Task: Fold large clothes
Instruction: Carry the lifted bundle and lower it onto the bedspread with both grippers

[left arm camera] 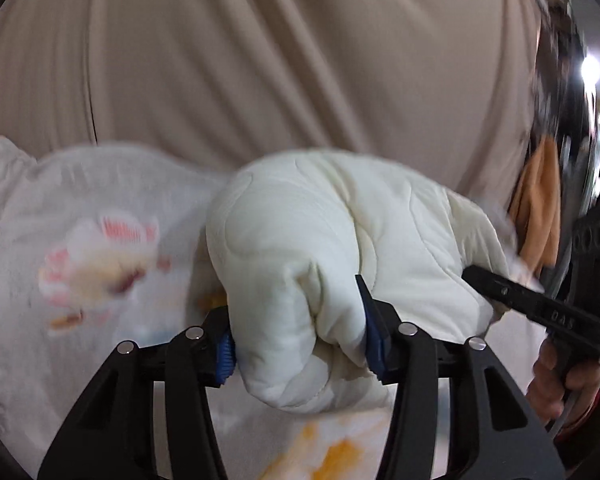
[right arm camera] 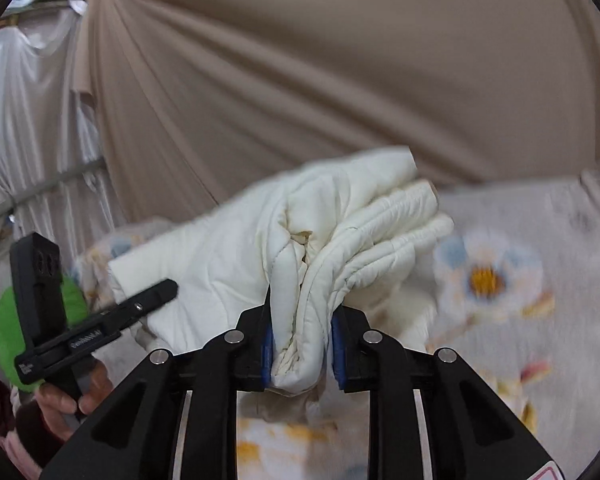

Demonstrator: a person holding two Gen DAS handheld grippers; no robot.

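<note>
Gripping a thick bunched fold of the cream quilted garment [left arm camera: 320, 248], the left gripper [left arm camera: 300, 340] has its blue pads pressed in from both sides. Right gripper [right arm camera: 302, 344] pinches a stacked, layered edge of the same garment. Garment is held above the floral bedsheet [right arm camera: 520, 280], in front of the beige curtain [right arm camera: 300, 80]. Both views motion-blurred.
</note>
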